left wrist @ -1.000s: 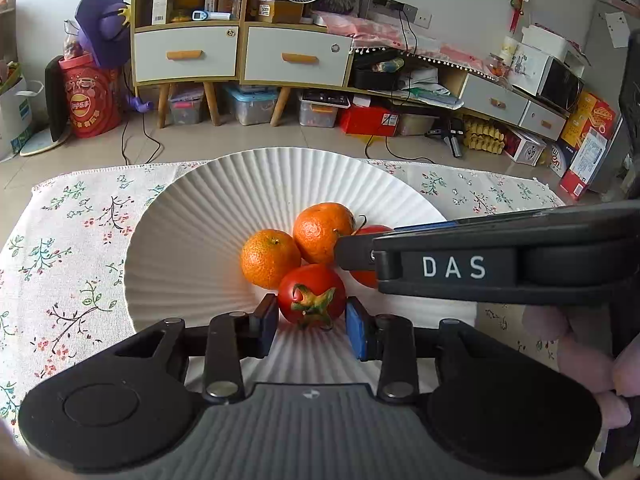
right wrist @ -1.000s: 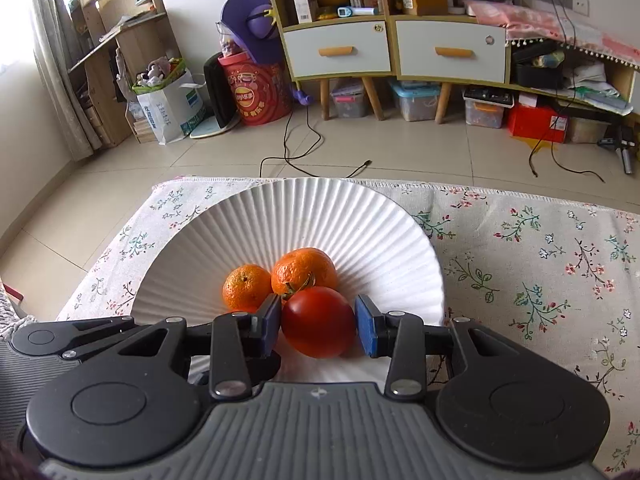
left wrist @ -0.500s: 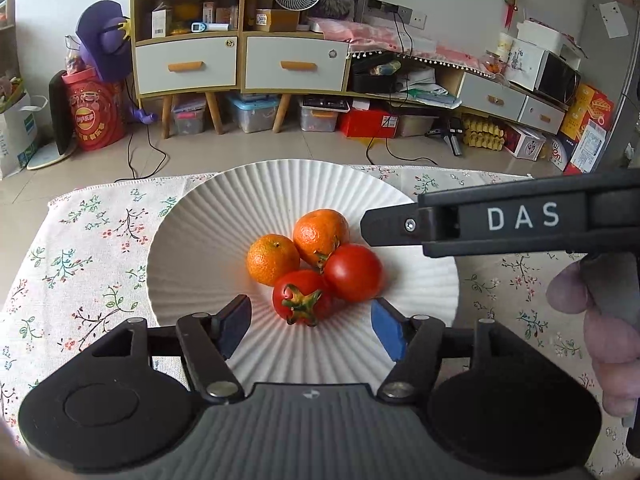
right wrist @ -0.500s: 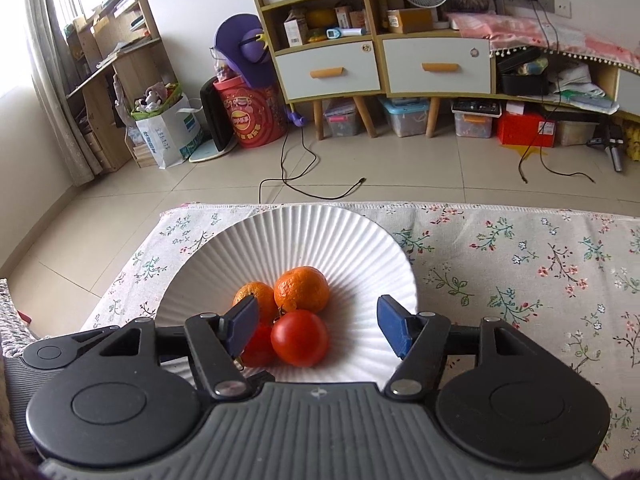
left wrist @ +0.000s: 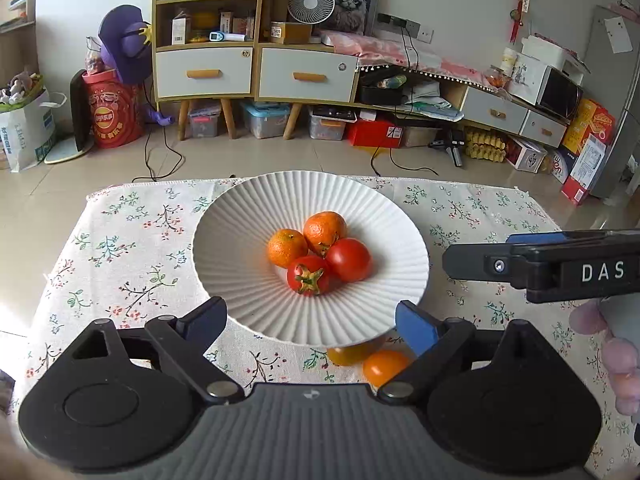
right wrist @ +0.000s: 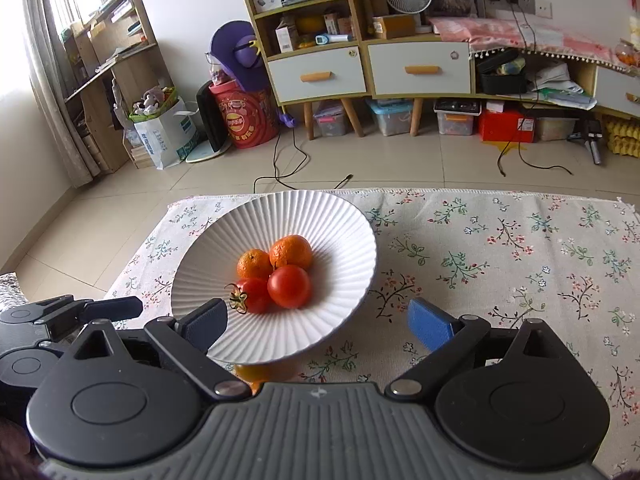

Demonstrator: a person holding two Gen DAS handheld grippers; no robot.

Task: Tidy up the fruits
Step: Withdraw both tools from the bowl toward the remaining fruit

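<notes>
A white ribbed plate (left wrist: 240, 248) on the floral cloth holds two oranges (left wrist: 287, 248) (left wrist: 325, 230), a smooth tomato (left wrist: 348, 260) and a tomato with a green stem (left wrist: 308, 276). My left gripper (left wrist: 312, 320) hangs before the plate's near rim, its jaws opening wide, nothing gripped. In the right wrist view the same plate (right wrist: 340, 232) and tomatoes (right wrist: 289, 286) (right wrist: 252, 294) lie ahead of my right gripper (right wrist: 320, 324), whose jaws are also opening with nothing held. One finger of the right gripper (left wrist: 472, 264) reaches in from the right.
Two more orange fruits (left wrist: 386, 366) (left wrist: 352, 354) lie on the cloth under the plate's near rim. The floral tablecloth (right wrist: 500, 248) stretches bare to the right. A hand (left wrist: 612, 360) holds the right gripper. Beyond the table's far edge are floor, cables and cabinets.
Both grippers were shut on a tomato each in the plate; both have opened, left the tomatoes among the oranges, and drawn back and up from the plate.
</notes>
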